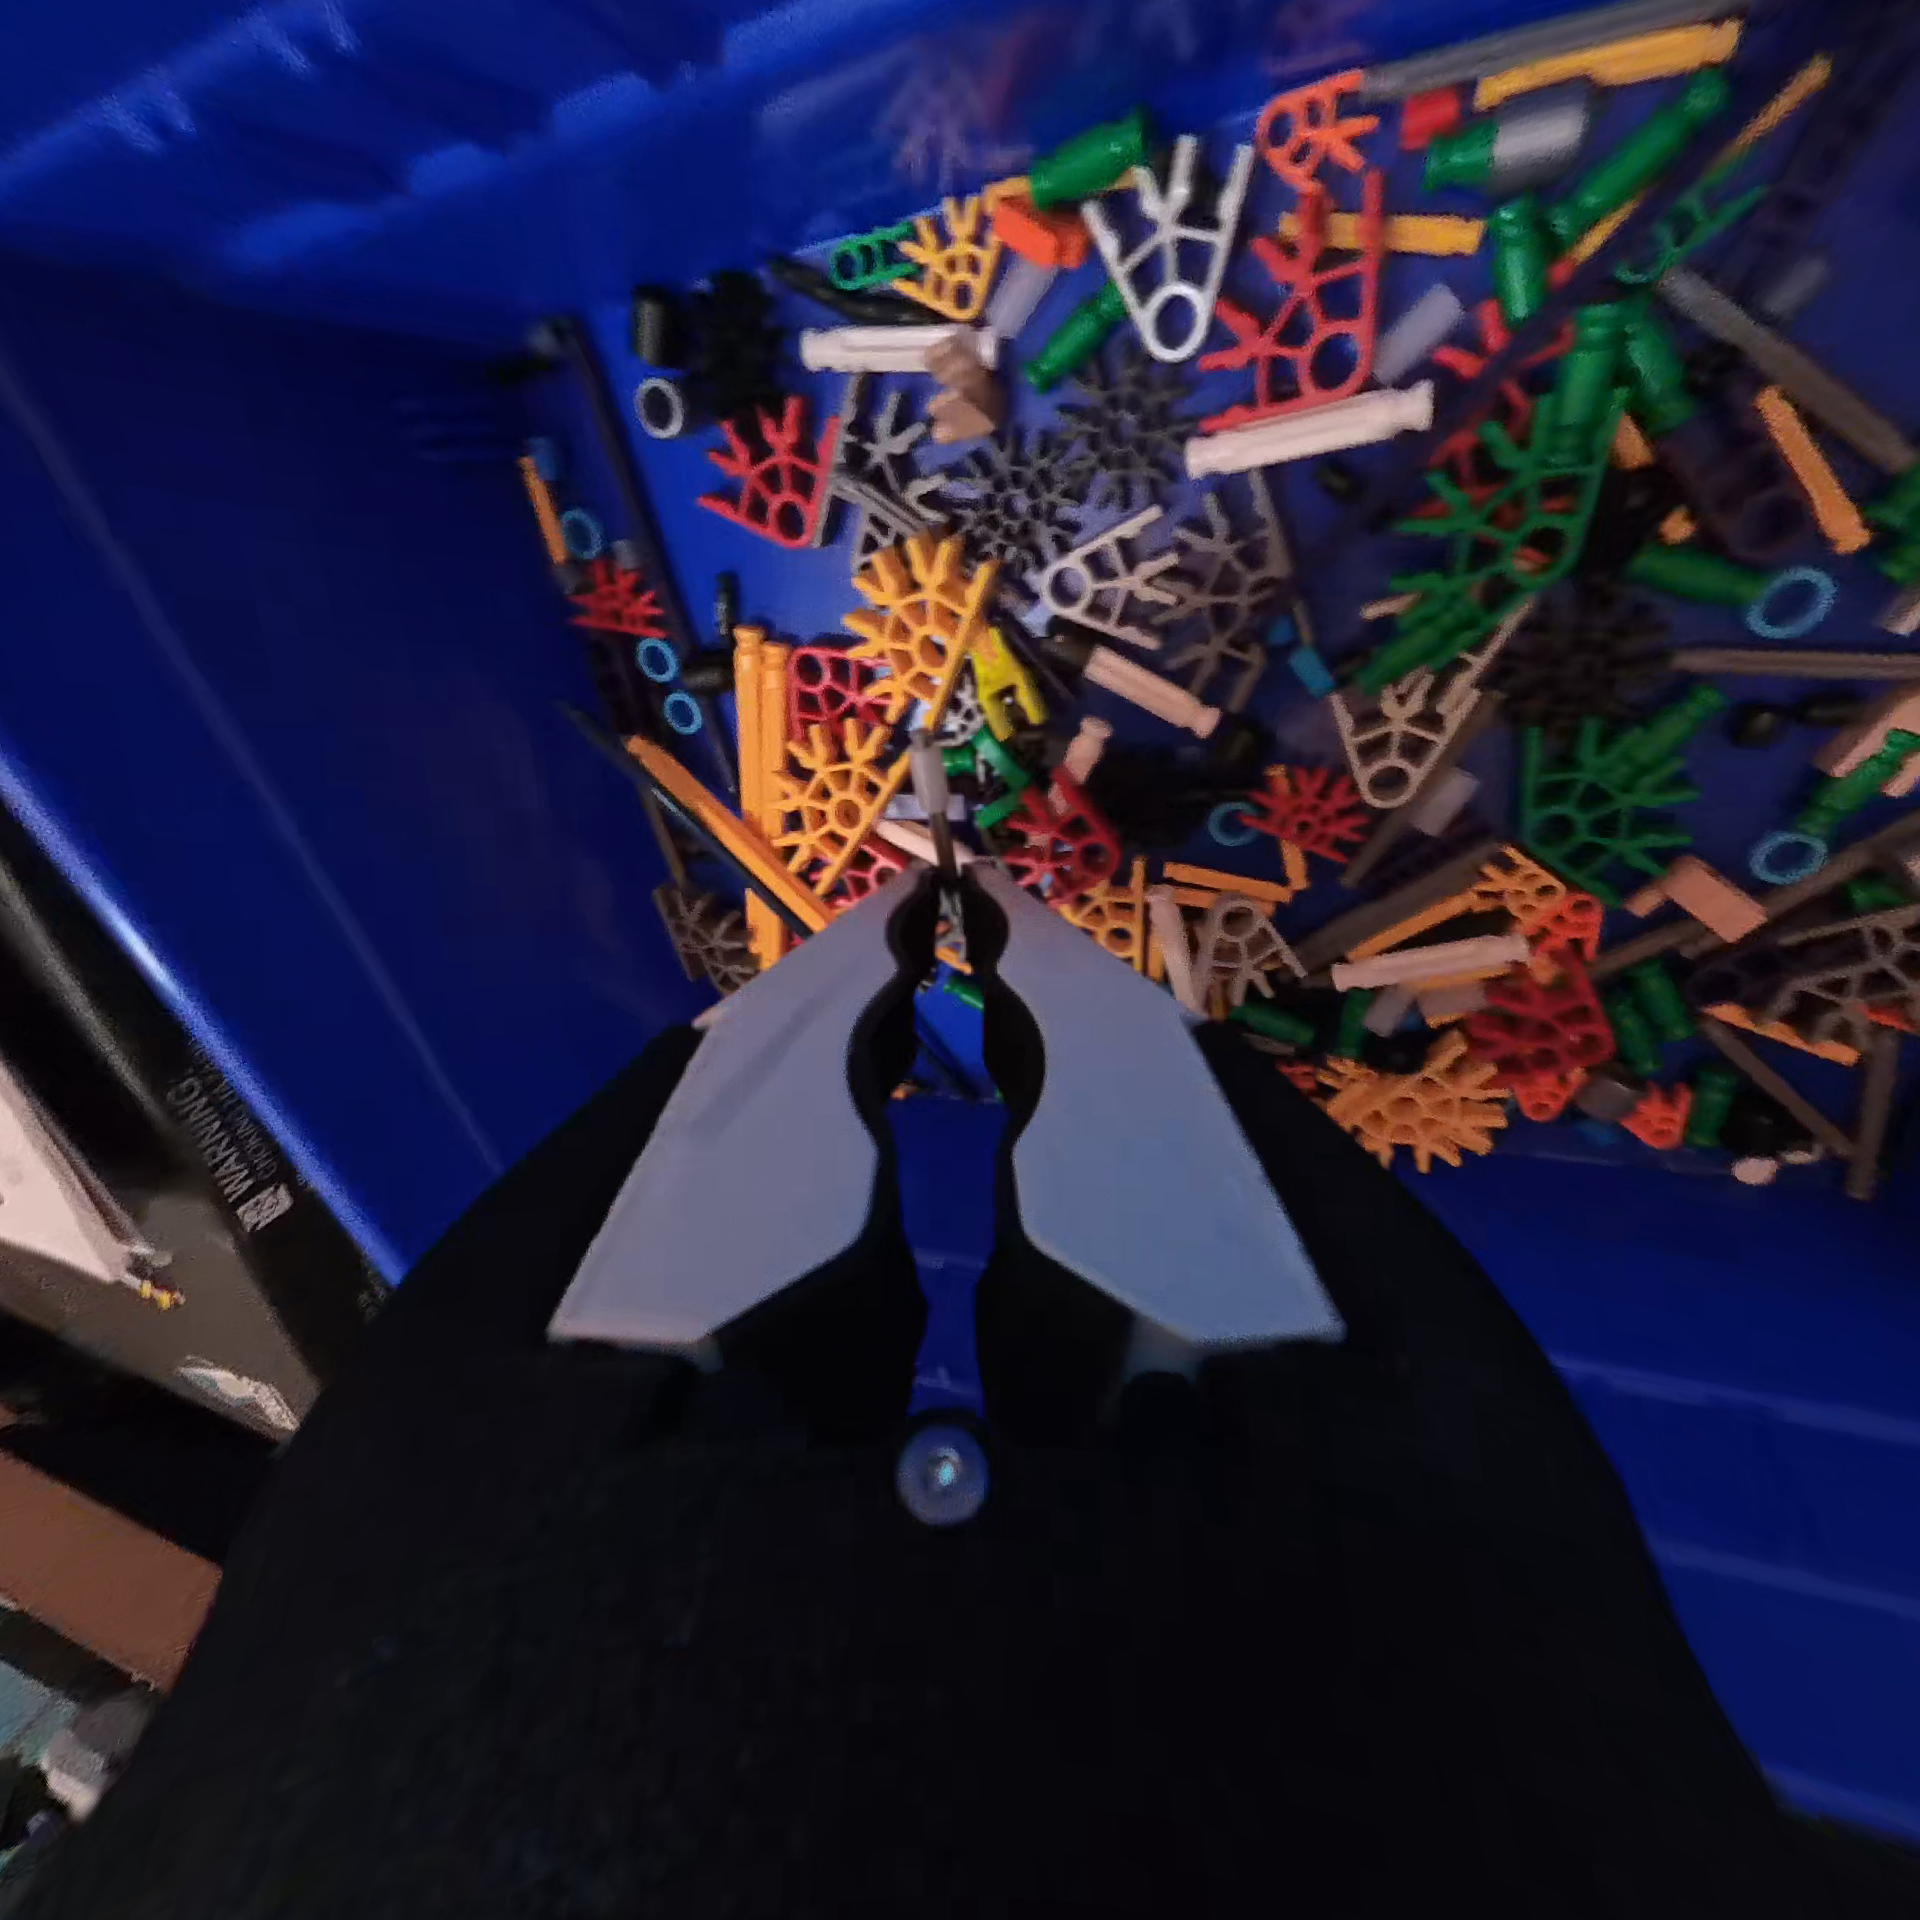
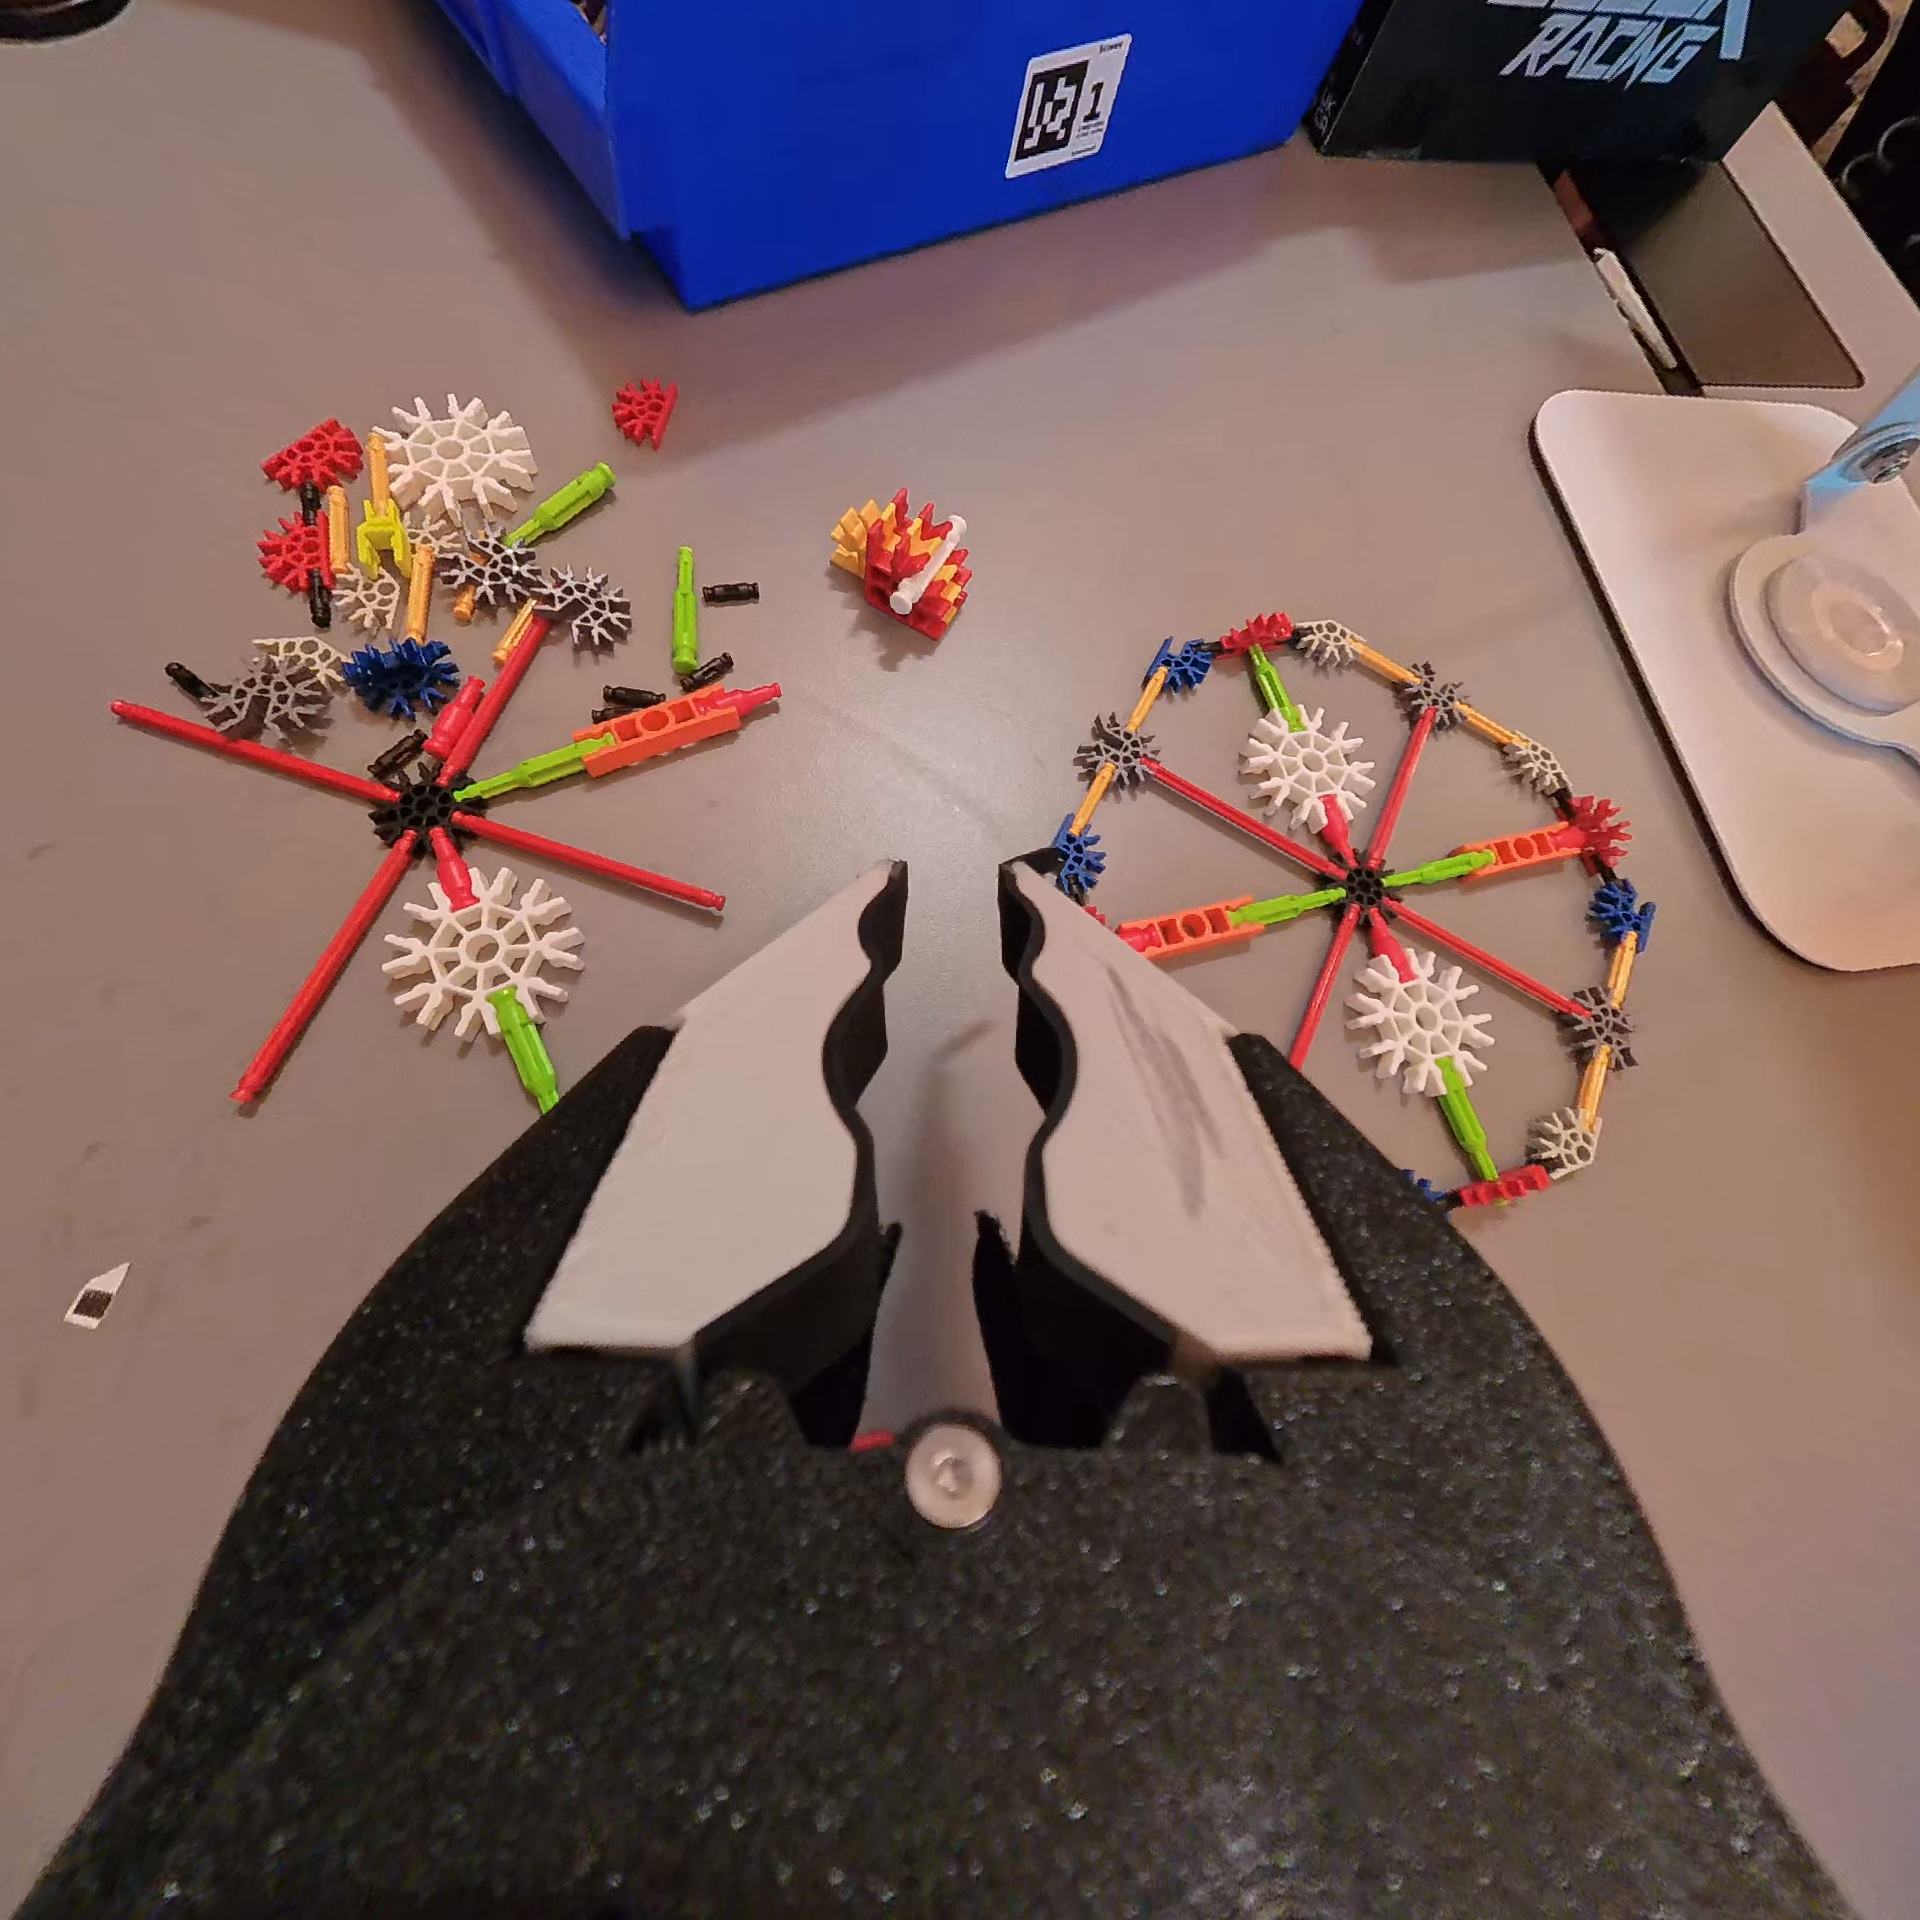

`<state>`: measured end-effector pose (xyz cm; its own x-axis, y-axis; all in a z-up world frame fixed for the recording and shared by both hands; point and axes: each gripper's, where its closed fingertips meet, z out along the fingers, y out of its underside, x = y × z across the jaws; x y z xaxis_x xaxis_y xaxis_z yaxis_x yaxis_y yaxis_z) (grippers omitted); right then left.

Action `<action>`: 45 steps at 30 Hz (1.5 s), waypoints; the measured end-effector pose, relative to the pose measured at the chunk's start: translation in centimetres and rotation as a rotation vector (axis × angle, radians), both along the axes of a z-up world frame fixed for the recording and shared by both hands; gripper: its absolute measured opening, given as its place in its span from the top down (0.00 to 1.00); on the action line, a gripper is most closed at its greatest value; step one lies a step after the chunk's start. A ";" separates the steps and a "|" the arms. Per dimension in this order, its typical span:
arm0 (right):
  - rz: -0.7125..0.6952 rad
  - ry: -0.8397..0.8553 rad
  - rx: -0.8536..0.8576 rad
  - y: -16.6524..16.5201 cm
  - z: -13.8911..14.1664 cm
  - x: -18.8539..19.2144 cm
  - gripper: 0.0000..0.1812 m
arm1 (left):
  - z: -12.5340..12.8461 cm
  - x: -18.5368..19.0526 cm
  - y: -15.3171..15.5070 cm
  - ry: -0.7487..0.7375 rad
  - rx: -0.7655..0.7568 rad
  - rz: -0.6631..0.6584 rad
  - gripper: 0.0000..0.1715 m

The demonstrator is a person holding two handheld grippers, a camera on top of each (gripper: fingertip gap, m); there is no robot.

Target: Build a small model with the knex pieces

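- Left gripper point(image 1: 948, 883) clenched on a thin short rod point(image 1: 935, 805), dark with a grey end, pinched right at the fingertips; rod sticks forward and up, clear of the pile below. Tip pinch probably because the piece is so thin.
- Just beyond the tips: a heap of loose plastic building pieces point(image 1: 1299, 582), yellow, red, green and grey connectors mixed with rods, spread over the floor of a blue bin point(image 1: 312, 520).
- Bin wall rises close on the left; the far wall closes off the back. Tight room on that side, more open to the right across the pile.
- A black box point(image 1: 239, 1174) shows outside the bin edge, lower left.
- Right gripper point(image 2: 951, 883) released, jaws apart, nothing between them, hovering over a grey table point(image 2: 935, 395).
- Just right of its tips: a finished wheel point(image 2: 1361, 894) lying flat, red spokes, white snowflake pieces, rim of small connectors.
- Left of its tips: a half-built hub with red spokes point(image 2: 416, 810), no rim; flat too, likely set beside the wheel for matching.
- Farther left: sorted loose parts point(image 2: 416, 561); a small red-and-yellow stack point(image 2: 904, 566) mid-table.
- Open table between the two wheels, a clear lane.
- The bin's outer wall stands at the back; a white stand base point(image 2: 1662, 623) crowds the right edge.
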<state>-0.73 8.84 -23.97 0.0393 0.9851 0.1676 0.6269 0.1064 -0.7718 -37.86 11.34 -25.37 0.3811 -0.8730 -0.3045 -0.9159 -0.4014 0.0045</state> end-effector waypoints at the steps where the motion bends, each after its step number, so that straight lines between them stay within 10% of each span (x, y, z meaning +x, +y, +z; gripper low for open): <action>1: 0.000 0.000 0.000 0.0 0.0 0.0 0.91 | 0.1 -0.2 0.2 -0.001 0.011 0.012 0.92; 6: 0.001 -0.001 0.002 0.0 0.0 0.0 0.91 | -0.2 -0.1 -1.1 0.023 -0.021 0.011 0.75; 15: 0.003 -0.004 0.002 -0.1 -0.1 -0.1 0.91 | -2.3 2.8 -4.7 -0.044 -0.202 -0.072 0.91; 26: 0.004 0.001 0.007 -0.1 0.1 0.0 0.91 | -2.6 3.2 -5.4 -0.062 -0.259 -0.050 0.86; 45: -0.021 0.018 0.005 0.6 0.5 0.4 0.91 | -1.5 3.8 -4.3 -0.077 -0.115 -0.092 0.96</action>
